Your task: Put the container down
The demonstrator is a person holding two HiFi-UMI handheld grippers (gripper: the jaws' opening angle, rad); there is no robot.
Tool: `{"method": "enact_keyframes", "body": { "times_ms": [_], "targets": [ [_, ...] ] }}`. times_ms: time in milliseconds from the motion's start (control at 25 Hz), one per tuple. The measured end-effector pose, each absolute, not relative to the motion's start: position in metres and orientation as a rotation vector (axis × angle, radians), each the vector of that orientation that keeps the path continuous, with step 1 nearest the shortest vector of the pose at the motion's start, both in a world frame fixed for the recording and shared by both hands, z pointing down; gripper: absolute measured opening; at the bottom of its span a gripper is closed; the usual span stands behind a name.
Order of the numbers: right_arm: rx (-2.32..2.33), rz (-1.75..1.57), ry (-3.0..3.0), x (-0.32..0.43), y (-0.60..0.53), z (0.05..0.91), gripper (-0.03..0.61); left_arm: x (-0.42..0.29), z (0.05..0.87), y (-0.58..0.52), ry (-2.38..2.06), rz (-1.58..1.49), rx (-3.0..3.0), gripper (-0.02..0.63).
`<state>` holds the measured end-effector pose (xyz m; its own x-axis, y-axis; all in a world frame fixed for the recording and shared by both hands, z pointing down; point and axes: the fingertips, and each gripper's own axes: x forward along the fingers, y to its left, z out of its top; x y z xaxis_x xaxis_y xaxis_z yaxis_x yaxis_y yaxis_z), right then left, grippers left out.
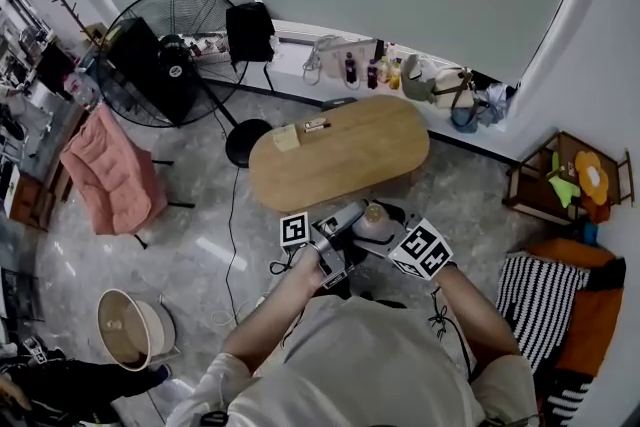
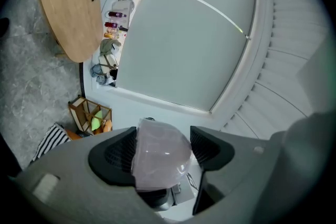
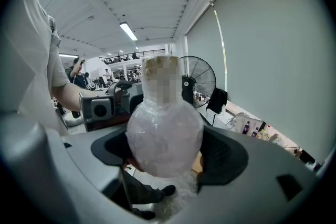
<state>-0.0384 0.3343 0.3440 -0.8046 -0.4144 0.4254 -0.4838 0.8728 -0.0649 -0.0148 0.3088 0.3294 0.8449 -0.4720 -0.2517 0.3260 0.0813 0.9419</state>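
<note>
The left gripper (image 2: pixel 163 150) and right gripper (image 3: pixel 168 150) both clamp the wrapped container (image 1: pixel 376 219), just short of the oval table (image 1: pixel 330 155)'s near edge. Best to move it over the table upright and seat its base before loosening.

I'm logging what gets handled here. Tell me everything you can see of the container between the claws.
The container is a round-bellied, flask-like vessel with a narrower neck, wrapped all over in crinkled clear film, pale and translucent. Its top looks tan in the head view. It is held neck-up in the air, near the oval wooden table, not resting on anything. The right claw grips its belly from both sides; the left claw clamps it too.
</note>
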Motion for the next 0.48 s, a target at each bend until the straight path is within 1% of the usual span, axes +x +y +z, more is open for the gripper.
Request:
{"method": "enact_keyframes", "body": {
  "times_ms": [240, 480],
  "targets": [
    [0.681, 0.269, -2.614, -0.055, 0.283, 0.357, 0.390, -0.032, 0.343, 0.257, -0.108, -0.585, 1.344, 0.311],
    [0.711, 0.290, -2.600, -0.080, 0.205, 0.361, 0.390, -0.055, 0.346, 0.181, -0.081, -0.558, 1.330, 0.311]
  ]
}}
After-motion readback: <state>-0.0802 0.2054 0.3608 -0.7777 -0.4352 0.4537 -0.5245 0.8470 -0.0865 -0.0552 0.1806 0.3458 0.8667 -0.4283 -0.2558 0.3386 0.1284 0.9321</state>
